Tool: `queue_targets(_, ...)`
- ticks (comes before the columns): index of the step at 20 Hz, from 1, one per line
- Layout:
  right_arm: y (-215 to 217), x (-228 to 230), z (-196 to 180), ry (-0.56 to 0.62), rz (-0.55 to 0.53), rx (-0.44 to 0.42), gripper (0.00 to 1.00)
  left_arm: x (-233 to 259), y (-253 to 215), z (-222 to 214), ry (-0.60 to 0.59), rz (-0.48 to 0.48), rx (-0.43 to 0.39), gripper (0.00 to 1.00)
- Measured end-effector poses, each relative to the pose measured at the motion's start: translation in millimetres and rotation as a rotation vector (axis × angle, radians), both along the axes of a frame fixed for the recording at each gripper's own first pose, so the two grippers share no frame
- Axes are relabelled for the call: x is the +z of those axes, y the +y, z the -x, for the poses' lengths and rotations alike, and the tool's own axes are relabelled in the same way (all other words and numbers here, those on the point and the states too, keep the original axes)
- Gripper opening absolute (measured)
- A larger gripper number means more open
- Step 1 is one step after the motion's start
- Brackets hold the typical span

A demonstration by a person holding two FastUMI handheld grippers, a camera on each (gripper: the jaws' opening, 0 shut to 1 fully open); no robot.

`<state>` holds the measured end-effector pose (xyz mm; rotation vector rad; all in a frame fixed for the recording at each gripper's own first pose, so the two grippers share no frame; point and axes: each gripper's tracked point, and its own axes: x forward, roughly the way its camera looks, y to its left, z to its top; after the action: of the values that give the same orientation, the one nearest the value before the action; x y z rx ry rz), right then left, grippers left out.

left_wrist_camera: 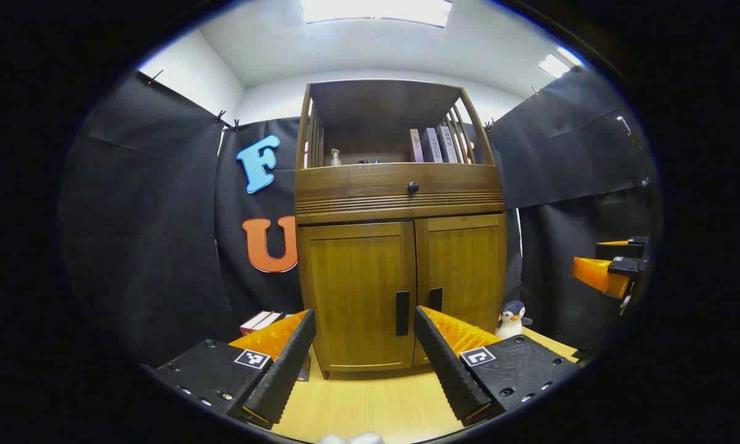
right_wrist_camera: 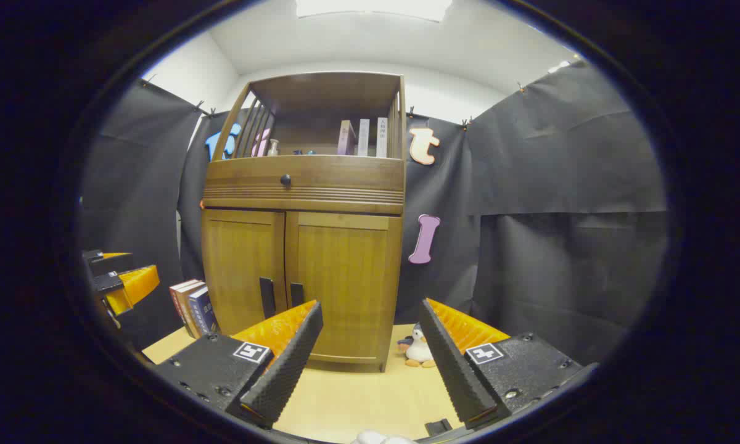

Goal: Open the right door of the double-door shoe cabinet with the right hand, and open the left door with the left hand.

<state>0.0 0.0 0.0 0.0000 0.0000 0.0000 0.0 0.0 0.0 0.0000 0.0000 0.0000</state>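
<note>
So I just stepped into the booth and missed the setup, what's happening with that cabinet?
A person holds a claw in each hand in front of a wooden shoe cabinet on a table. Both doors, the left door and the right door, are shut. The left claw and the right claw are both open and apart from the handles, holding nothing. A toy penguin sits beside the cabinet.

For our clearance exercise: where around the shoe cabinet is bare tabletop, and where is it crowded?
Bare tabletop lies in front of the shoe cabinet, ahead of the open left claw. Crowded: books beside its left side, a toy penguin beside its right.
</note>
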Motion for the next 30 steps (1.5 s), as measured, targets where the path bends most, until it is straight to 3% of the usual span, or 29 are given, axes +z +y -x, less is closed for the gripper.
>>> queue_targets(16,4.3,-9.6,-9.3,0.006,0.039,0.013,1.00,-2.0,16.4,10.8,0.030,0.027,0.029,0.96)
queue_targets(19,10.8,-15.5,-28.3,0.017,0.046,0.021,1.00,-1.3,24.5,16.4,0.032,0.027,0.034,1.00)
queue_targets(20,13.9,-16.1,-34.0,0.019,0.047,0.022,1.00,-1.5,28.9,18.5,0.034,0.022,0.041,0.96)
queue_targets(30,85.9,-51.5,-127.8,0.058,0.055,0.104,1.00,-9.4,74.2,49.9,0.073,-0.001,0.133,0.96)
